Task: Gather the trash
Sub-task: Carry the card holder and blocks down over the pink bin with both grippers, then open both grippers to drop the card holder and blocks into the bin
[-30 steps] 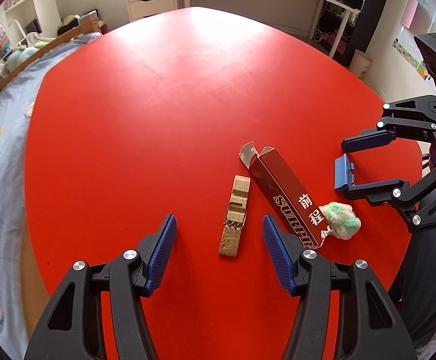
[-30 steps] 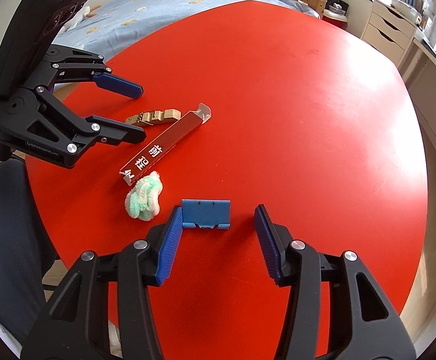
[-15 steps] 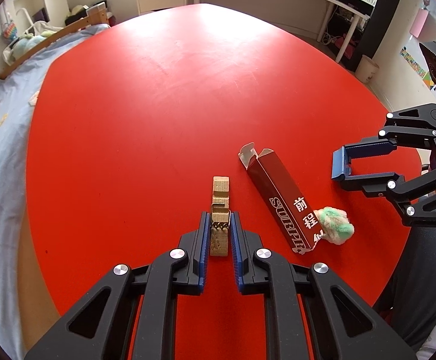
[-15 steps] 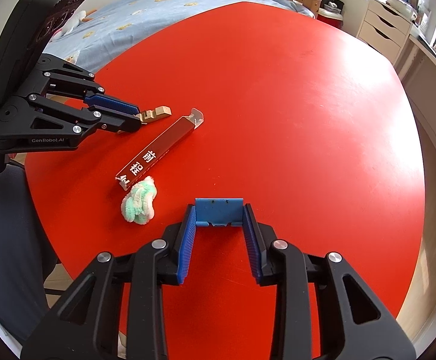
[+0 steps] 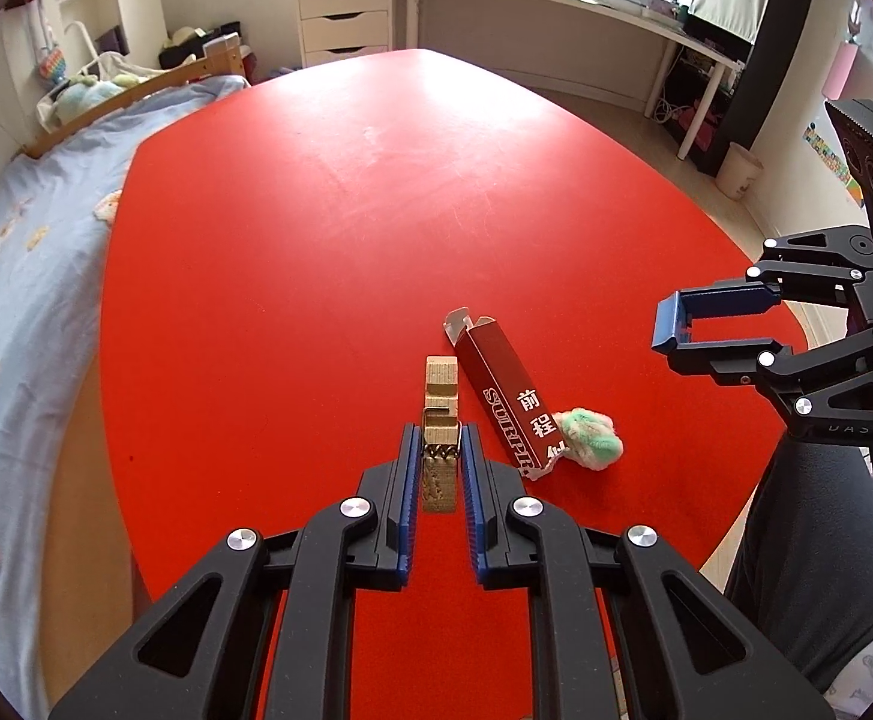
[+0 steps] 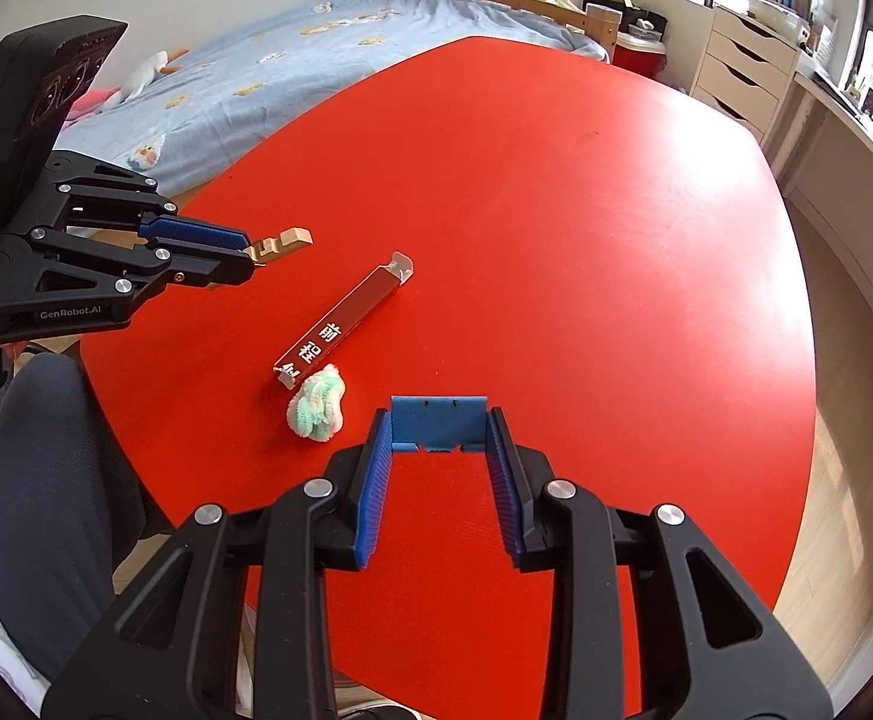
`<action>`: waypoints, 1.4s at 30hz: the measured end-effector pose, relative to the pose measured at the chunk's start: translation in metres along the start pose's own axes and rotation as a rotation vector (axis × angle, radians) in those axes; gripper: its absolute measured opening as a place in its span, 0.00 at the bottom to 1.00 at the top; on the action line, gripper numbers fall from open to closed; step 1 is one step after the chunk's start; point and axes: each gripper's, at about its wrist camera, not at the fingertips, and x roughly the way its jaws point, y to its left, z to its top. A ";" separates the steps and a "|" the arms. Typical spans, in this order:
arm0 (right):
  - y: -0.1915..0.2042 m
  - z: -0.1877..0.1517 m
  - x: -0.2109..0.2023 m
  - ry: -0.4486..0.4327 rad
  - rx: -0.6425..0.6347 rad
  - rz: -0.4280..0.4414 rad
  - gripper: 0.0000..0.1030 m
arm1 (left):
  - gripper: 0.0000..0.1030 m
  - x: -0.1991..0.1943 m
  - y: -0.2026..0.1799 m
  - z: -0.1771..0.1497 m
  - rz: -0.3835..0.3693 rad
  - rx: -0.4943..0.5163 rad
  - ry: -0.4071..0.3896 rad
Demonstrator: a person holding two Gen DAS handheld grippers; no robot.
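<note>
Room: bedroom around our red table [image 5: 316,252], with a blue-sheeted bed [image 6: 292,66] on one side and a white drawer unit [image 5: 343,12] by the window.
Left gripper: our left gripper [image 5: 441,450] is clenched on a tan cardboard strip [image 5: 440,408]; its blue pads [image 5: 410,480] press both long sides of the strip's near half, and the far end juts out past the tips.
Strip height: in the right wrist view the cardboard strip [image 6: 283,240] points out level from the tips; we cannot tell whether it touches the table.
Right gripper: our right gripper [image 6: 439,444] grasps a small blue U-shaped plastic piece [image 6: 439,426] across its two side walls, held over the table's near right part.
Red carton: a long dark red carton [image 5: 499,396] with white lettering lies flat just to the right of the strip, its far flap open.
Green wad: a crumpled green-and-white wad [image 5: 589,438] sits against the carton's near end, between our two grippers.
Seen from the right: the carton [image 6: 340,324] and wad [image 6: 316,408] lie to the left of the blue piece, near it but apart.
</note>
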 end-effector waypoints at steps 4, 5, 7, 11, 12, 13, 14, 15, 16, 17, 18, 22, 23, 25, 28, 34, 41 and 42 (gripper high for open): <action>0.006 -0.006 -0.029 -0.045 0.005 -0.001 0.30 | 0.13 -0.026 -0.009 -0.008 0.013 -0.013 -0.042; 0.008 -0.009 -0.036 -0.057 0.006 -0.001 0.30 | 0.13 -0.032 -0.011 -0.011 0.015 -0.020 -0.049; 0.011 -0.014 -0.051 -0.077 0.007 -0.003 0.30 | 0.13 -0.044 -0.017 -0.015 0.016 -0.020 -0.071; 0.021 -0.027 -0.077 -0.118 0.009 -0.006 0.30 | 0.13 -0.066 -0.032 -0.028 0.013 -0.029 -0.107; 0.024 -0.030 -0.083 -0.127 0.008 -0.007 0.30 | 0.13 -0.070 -0.035 -0.031 0.014 -0.026 -0.116; 0.027 -0.035 -0.089 -0.134 0.006 -0.009 0.30 | 0.13 -0.075 -0.039 -0.033 0.008 -0.029 -0.124; 0.031 -0.039 -0.094 -0.142 0.006 -0.007 0.30 | 0.13 -0.078 -0.043 -0.036 0.002 -0.032 -0.129; 0.034 -0.044 -0.099 -0.148 0.007 -0.004 0.30 | 0.13 -0.082 -0.046 -0.039 0.000 -0.029 -0.134; 0.037 -0.049 -0.104 -0.154 0.009 -0.002 0.30 | 0.13 -0.085 -0.049 -0.042 -0.004 -0.027 -0.139; 0.041 -0.053 -0.108 -0.159 0.011 0.000 0.30 | 0.13 -0.088 -0.052 -0.046 -0.010 -0.030 -0.141; 0.043 -0.058 -0.112 -0.163 0.015 0.002 0.30 | 0.13 -0.089 -0.054 -0.049 -0.012 -0.033 -0.141; 0.051 -0.079 -0.121 -0.165 0.047 0.020 0.30 | 0.13 -0.095 -0.066 -0.063 -0.025 -0.046 -0.144; 0.052 -0.083 -0.121 -0.159 0.050 0.017 0.30 | 0.13 -0.096 -0.069 -0.067 -0.028 -0.046 -0.142; 0.057 -0.093 -0.122 -0.147 0.052 0.016 0.30 | 0.13 -0.096 -0.075 -0.075 -0.039 -0.046 -0.132; 0.062 -0.106 -0.125 -0.133 0.061 0.020 0.30 | 0.13 -0.095 -0.082 -0.084 -0.050 -0.047 -0.117; 0.073 -0.121 -0.119 -0.086 0.055 0.051 0.30 | 0.13 -0.092 -0.094 -0.102 -0.079 -0.052 -0.077; 0.084 -0.126 -0.111 -0.064 0.044 0.079 0.30 | 0.13 -0.087 -0.102 -0.113 -0.095 -0.050 -0.048; 0.084 -0.126 -0.110 -0.062 0.043 0.082 0.30 | 0.13 -0.087 -0.101 -0.113 -0.097 -0.048 -0.046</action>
